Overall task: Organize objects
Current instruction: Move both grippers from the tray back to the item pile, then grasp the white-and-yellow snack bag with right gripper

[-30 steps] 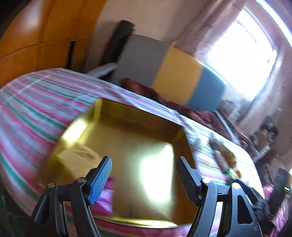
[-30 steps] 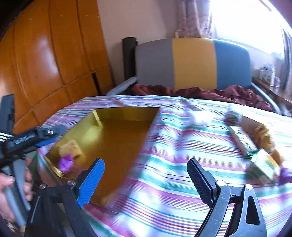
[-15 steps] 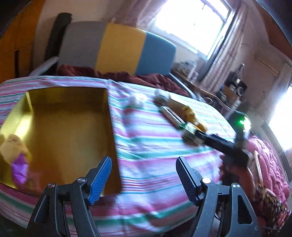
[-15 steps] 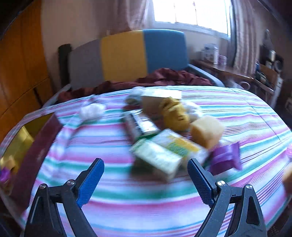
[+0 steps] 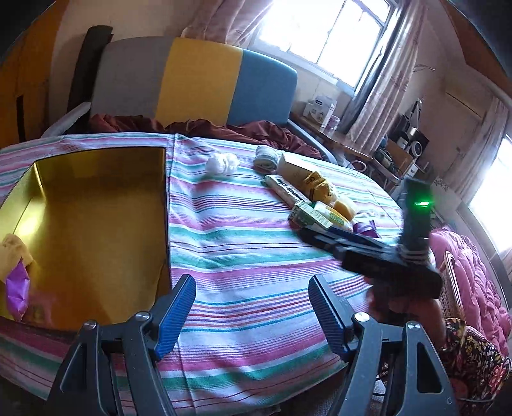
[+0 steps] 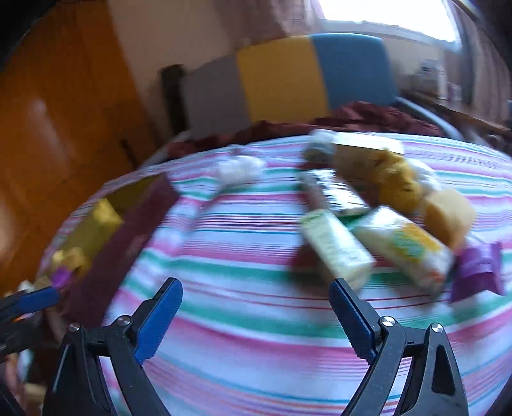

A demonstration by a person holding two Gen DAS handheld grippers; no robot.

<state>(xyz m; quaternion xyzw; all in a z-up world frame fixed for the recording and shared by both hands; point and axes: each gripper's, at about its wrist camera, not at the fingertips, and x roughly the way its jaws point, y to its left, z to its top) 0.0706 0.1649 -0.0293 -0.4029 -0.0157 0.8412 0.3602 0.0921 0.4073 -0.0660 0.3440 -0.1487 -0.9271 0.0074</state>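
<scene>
step: reaching for next item | right gripper [image 6: 256, 315] spread wide, empty, nearing pale green box [image 6: 336, 249] right of gold tray [image 5: 96, 224] | left gripper [image 5: 252, 307] released, empty | next: straddle box, clench

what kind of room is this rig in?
Likely a lived-in home room, bedroom or sitting room: curtained window, pink quilted bedding, cluttered shelf, and a striped tablecloth carrying the gold tray.

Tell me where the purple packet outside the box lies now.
In the right wrist view, the purple packet lies at the far right on the striped cloth, beside the white-and-yellow pack.
</scene>
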